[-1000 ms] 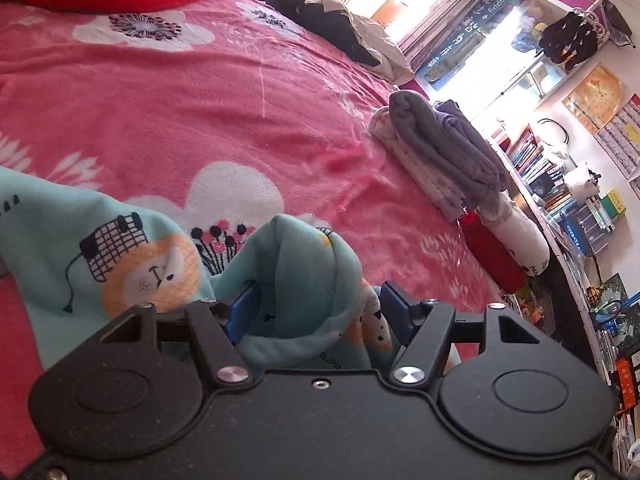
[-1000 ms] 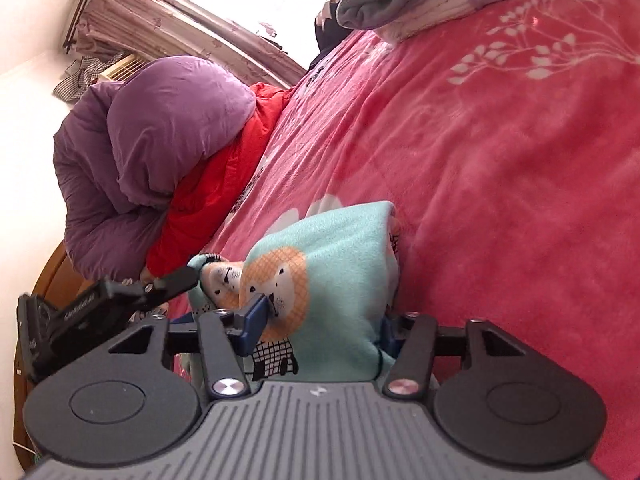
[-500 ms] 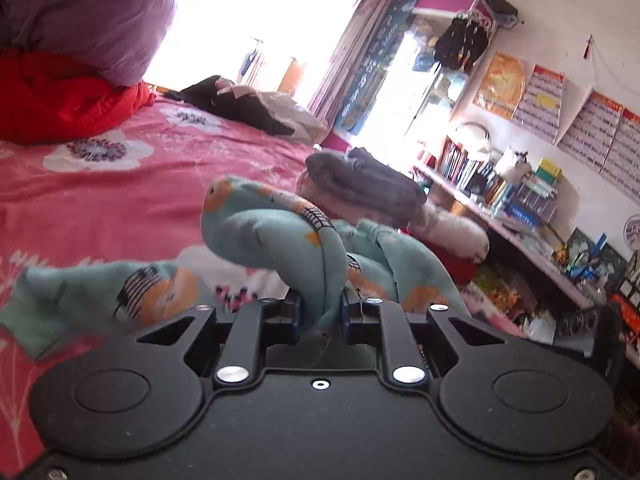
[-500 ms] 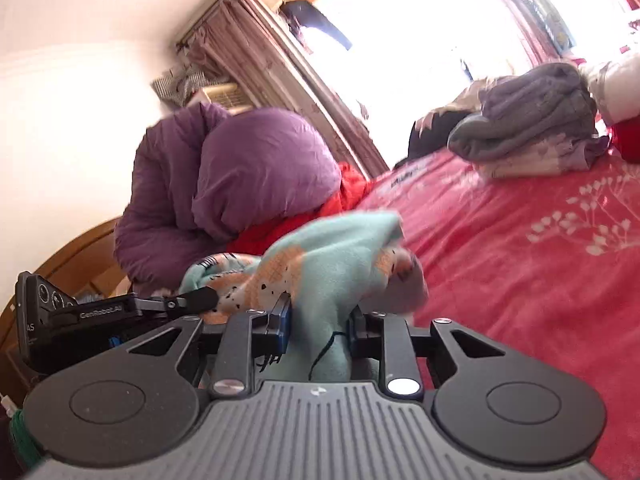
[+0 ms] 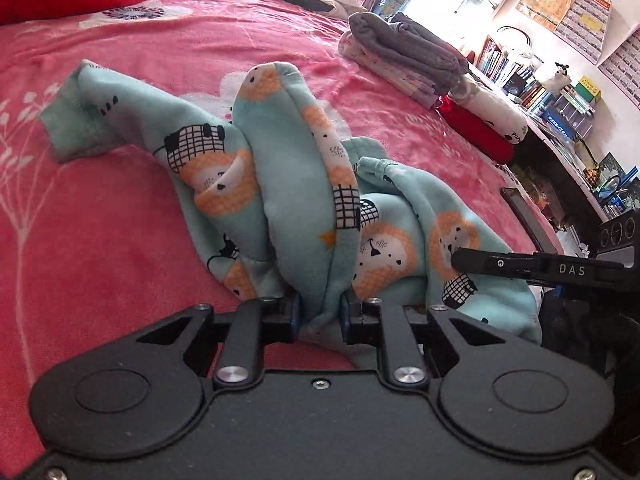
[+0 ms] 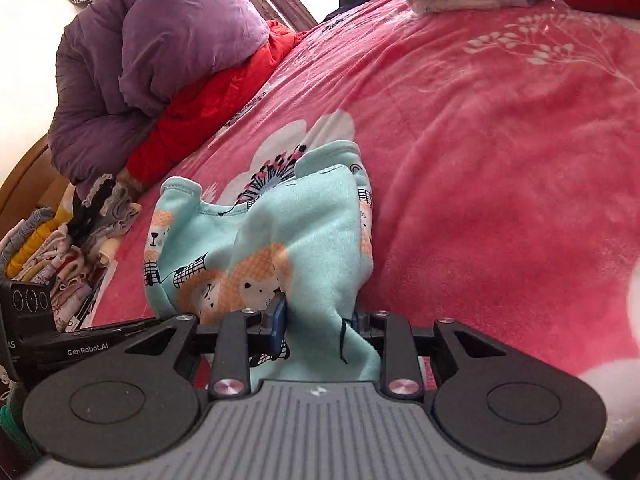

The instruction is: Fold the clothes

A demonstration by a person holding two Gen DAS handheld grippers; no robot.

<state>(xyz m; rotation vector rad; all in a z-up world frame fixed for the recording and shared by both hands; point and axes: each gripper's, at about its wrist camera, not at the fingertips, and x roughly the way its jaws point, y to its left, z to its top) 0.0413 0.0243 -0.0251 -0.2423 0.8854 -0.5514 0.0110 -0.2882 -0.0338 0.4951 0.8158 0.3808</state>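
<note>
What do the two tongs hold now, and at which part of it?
Both hold the mint lion-print garment. The left tongs pinch a bunched fold of it; the right tongs pinch another gathered part. Which part of the garment each is cannot be told.

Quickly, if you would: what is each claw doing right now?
Left claw: closed on a bunched fold of the teal lion-print garment.
Right claw: closed on another part of the same garment; its jaws have just opened slightly.
</note>
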